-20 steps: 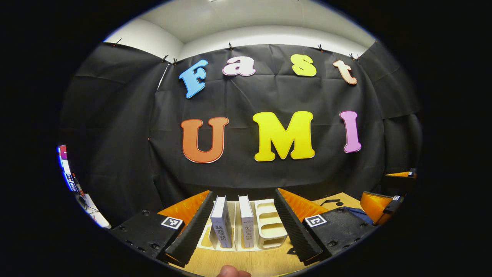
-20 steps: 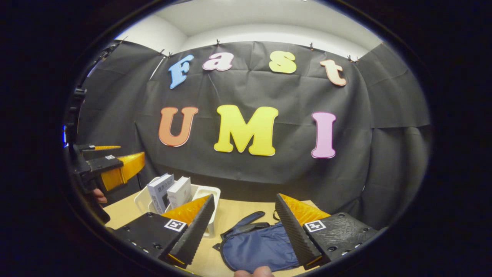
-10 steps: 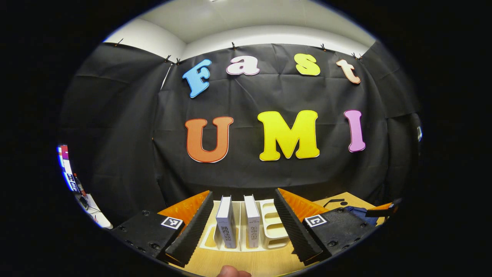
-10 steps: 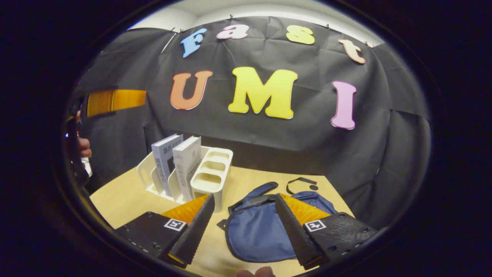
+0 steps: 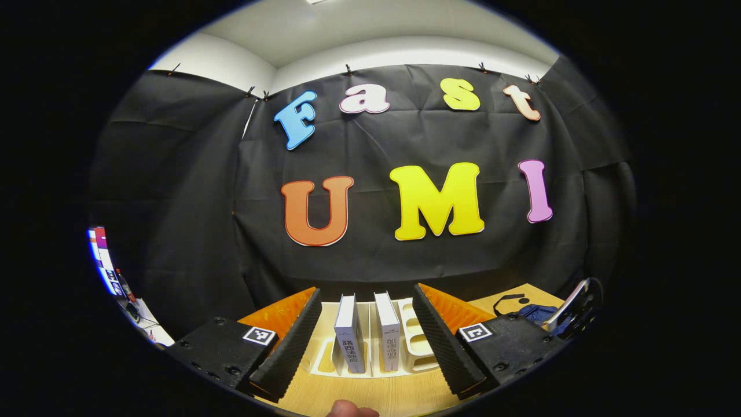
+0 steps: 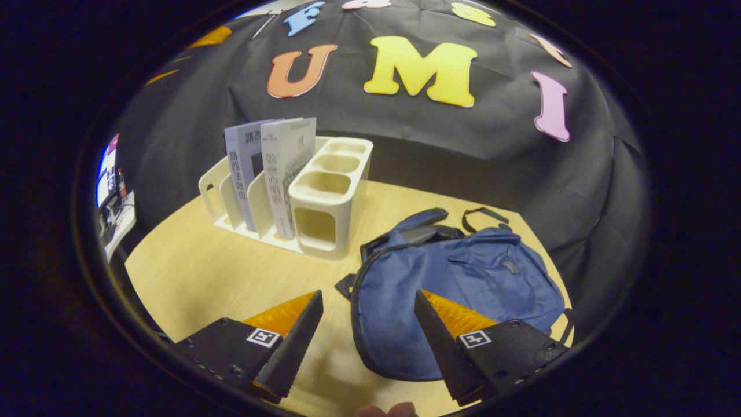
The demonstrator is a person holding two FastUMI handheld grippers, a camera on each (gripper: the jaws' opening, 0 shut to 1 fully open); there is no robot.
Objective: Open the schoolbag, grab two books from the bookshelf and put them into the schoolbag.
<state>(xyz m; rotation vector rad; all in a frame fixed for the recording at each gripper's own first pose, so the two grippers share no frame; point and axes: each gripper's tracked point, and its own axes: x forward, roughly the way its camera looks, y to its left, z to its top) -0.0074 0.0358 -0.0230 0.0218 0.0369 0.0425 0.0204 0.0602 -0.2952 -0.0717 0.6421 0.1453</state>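
Observation:
A blue schoolbag (image 6: 457, 289) lies flat on the wooden table, its zip closed as far as I can see. My right gripper (image 6: 366, 336) hovers open above the bag's near left edge, nothing between its fingers. Two books (image 6: 272, 165) stand upright in a cream bookshelf (image 6: 324, 197) to the bag's left. In the left gripper view the same books (image 5: 370, 339) stand in the bookshelf (image 5: 414, 341) straight ahead, framed by my open left gripper (image 5: 366, 339), which is short of them. A corner of the schoolbag (image 5: 535, 314) shows at the right.
The wooden table (image 6: 208, 272) has bare surface in front of the bookshelf. The bag's black straps (image 6: 480, 214) trail toward the back wall. A thumb tip (image 5: 347, 410) shows at the bottom of the left gripper view. A lit screen (image 5: 101, 260) sits far left.
The right gripper has tilted down and moved over the schoolbag, which now sits larger under its fingers. The left gripper has drifted slightly left, staying in front of the books.

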